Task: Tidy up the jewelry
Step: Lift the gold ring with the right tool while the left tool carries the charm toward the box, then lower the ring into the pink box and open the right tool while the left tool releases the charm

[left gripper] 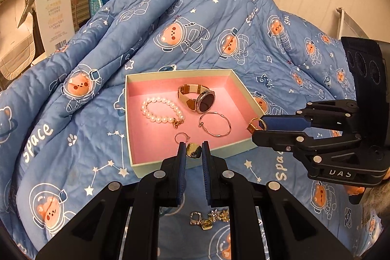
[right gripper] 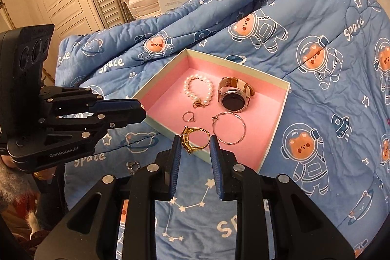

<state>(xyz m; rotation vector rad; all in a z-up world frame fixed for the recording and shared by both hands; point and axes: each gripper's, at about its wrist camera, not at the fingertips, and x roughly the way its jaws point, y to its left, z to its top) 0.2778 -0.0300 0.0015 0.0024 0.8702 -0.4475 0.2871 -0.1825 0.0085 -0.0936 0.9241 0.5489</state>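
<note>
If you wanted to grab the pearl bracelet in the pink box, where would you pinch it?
Pinch the pearl bracelet from above, across one side of its bead strand, one tong finger inside the loop and one outside. It lies flat on the box floor as an open ring, apart from the watch, so the strand is the only raised part.

Open pink-lined box (left gripper: 136,118) on a blue quilt holds a pearl bracelet (left gripper: 159,111), watch (left gripper: 196,98) on its side, thin bangle (left gripper: 215,124) and small hoop (left gripper: 182,137).
</note>
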